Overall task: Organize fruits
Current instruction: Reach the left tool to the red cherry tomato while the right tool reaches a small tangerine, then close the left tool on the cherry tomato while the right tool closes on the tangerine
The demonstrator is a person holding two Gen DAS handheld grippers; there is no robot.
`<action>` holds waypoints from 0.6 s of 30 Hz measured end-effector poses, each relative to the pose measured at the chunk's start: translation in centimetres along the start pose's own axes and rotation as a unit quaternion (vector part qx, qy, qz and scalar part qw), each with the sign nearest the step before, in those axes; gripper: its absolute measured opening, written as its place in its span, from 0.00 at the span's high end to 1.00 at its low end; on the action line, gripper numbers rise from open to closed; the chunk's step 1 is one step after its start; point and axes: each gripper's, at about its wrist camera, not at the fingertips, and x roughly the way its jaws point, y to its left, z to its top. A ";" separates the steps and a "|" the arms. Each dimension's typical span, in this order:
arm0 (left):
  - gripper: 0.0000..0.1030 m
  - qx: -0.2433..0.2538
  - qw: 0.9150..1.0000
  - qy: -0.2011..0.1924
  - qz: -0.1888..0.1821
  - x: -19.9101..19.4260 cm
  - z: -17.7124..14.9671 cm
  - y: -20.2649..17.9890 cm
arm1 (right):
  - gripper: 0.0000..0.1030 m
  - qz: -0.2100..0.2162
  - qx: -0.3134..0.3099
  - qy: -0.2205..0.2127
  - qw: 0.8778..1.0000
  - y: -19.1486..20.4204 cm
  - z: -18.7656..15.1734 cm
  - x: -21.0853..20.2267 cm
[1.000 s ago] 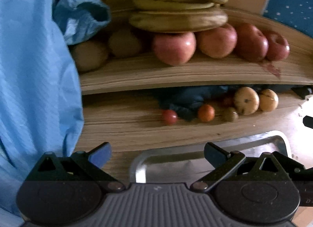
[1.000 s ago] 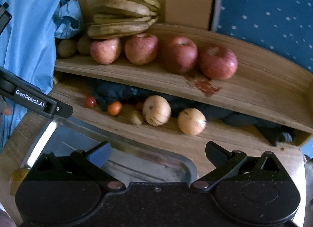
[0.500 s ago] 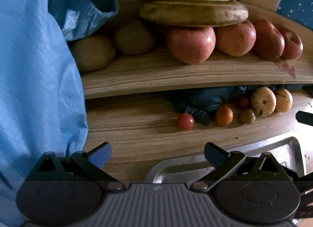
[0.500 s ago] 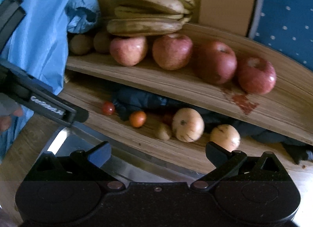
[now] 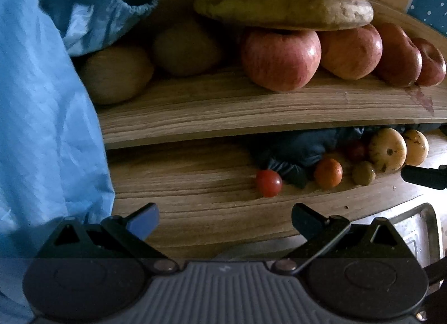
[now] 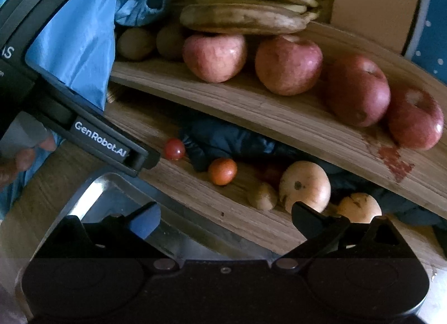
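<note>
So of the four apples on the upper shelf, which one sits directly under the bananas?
The leftmost apple, the palest pink one: the bottom banana rests across its top. The other three apples stand further right, the last two clear of the bunch and darker red.

The left wrist camera looks forward along its fingers, low and close to the wooden shelf, with the small red tomato straight ahead. The right wrist camera looks from further right and higher, tilted, over the metal tray. Both views share the shelf, apples, bananas and tomato.
</note>
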 end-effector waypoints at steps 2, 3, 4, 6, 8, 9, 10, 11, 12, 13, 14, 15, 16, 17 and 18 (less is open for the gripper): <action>0.00 -0.001 1.000 0.002 -0.001 0.2 0.1 -0.1 | 0.06 0.001 -0.001 0.000 1.000 0.0 0.1 0.4; 0.01 -0.002 1.000 0.003 -0.003 0.3 0.2 -0.1 | 0.08 0.001 -0.003 0.001 1.000 0.0 0.2 0.7; 0.01 -0.003 1.000 0.003 -0.005 0.4 0.3 -0.1 | 0.09 0.000 -0.005 0.000 1.000 0.0 0.1 0.8; 0.01 -0.006 1.000 0.002 -0.013 0.6 0.3 -0.1 | 0.11 0.000 -0.013 -0.003 1.000 0.1 0.2 1.1; 0.01 -0.010 1.000 0.001 -0.020 0.5 -0.1 0.0 | 0.15 0.004 -0.020 -0.003 1.000 0.1 0.2 1.5; 0.01 -0.012 1.000 0.002 -0.022 0.5 -0.1 0.1 | 0.17 0.005 -0.023 -0.003 1.000 0.2 0.3 1.6; 0.01 -0.013 1.000 0.003 -0.022 0.6 -0.2 0.1 | 0.18 0.006 -0.026 -0.003 1.000 0.3 0.3 1.7; 0.01 -0.014 1.000 0.005 -0.023 0.7 -0.2 0.2 | 0.18 0.007 -0.029 -0.003 1.000 0.3 0.4 1.9; 0.01 -0.014 1.000 0.007 -0.024 0.9 -0.2 0.2 | 0.20 0.007 -0.032 -0.003 0.999 0.4 0.4 2.0; 0.01 -0.016 1.000 0.008 -0.026 0.9 -0.2 0.3 | 0.21 0.006 -0.035 -0.003 0.999 0.5 0.5 2.3; 0.01 -0.018 0.999 0.009 -0.027 1.0 -0.3 0.4 | 0.21 0.005 -0.038 -0.003 0.999 0.6 0.5 2.5; 0.01 -0.019 0.999 0.009 -0.029 1.1 -0.2 0.5 | 0.21 0.002 -0.043 -0.004 0.999 0.8 0.6 2.6; 0.01 -0.020 0.999 0.009 -0.030 1.2 -0.2 0.6 | 0.21 -0.002 -0.049 -0.007 0.999 0.9 0.6 2.7; 0.01 -0.022 0.999 0.009 -0.032 1.3 -0.1 0.7 | 0.21 -0.004 -0.055 -0.009 0.998 1.0 0.6 2.8; 0.01 -0.025 0.999 0.008 -0.034 1.4 -0.1 0.8 | 0.23 -0.005 -0.059 -0.011 0.998 1.1 0.7 2.9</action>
